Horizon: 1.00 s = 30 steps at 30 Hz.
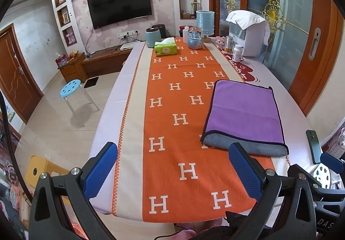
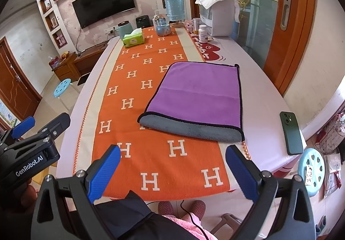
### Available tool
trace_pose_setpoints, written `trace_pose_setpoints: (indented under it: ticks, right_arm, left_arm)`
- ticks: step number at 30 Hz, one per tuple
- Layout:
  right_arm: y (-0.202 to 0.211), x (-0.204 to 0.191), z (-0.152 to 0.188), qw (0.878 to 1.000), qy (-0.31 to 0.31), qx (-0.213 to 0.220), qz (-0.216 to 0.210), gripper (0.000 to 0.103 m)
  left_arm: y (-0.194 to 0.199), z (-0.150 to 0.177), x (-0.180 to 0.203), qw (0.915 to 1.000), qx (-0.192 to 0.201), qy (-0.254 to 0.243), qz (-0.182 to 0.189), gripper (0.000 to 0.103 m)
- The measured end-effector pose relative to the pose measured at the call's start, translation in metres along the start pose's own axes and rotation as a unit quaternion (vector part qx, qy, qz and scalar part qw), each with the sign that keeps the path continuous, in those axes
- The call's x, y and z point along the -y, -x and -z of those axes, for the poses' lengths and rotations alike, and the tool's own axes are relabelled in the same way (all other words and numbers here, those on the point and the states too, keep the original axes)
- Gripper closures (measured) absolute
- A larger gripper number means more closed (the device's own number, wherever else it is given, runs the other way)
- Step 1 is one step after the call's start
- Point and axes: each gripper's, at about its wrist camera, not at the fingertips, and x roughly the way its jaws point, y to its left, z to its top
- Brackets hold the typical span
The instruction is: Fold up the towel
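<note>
A purple towel [image 1: 244, 110] with a grey underside and dark edging lies folded flat on the orange H-patterned runner [image 1: 172, 127], right of centre. It also shows in the right wrist view [image 2: 198, 95]. My left gripper [image 1: 172, 166] is open and empty, held above the table's near edge, short of the towel. My right gripper [image 2: 172, 166] is open and empty, near the front edge, just before the towel's grey near edge. The left gripper also shows at the left of the right wrist view [image 2: 41, 127].
A dark green phone [image 2: 290, 133] lies on the table right of the towel. A tissue box [image 2: 133, 39], jars, bottles, a blue bin and a white appliance [image 2: 220, 18] stand at the far end. Blue stools [image 1: 70, 88] [image 2: 312, 172] stand beside the table.
</note>
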Motion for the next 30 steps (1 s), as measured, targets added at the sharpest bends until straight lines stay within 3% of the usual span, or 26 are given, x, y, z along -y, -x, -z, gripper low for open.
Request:
trace_pose_setpoints:
  ticks: [10,16,22,30]
  right_arm:
    - [-0.002,-0.007,0.003,0.999,-0.03,0.003,0.026,0.005]
    - [-0.003,-0.007,0.009,0.998,-0.048,-0.001,0.039,0.005]
    - [-0.007,0.005,0.013,0.996,-0.075,-0.01,0.052,0.005]
    - [-0.027,0.037,0.005,0.992,-0.118,-0.025,0.045,0.01]
  left_arm:
    - [-0.016,-0.01,-0.009,0.9986,-0.006,-0.03,0.043,0.001]
    - [-0.029,-0.014,-0.005,0.9951,-0.016,-0.044,0.087,0.001]
    - [-0.045,-0.018,0.007,0.9889,-0.03,-0.053,0.136,0.001]
    - [-0.072,-0.031,0.035,0.983,-0.059,-0.081,0.154,0.001]
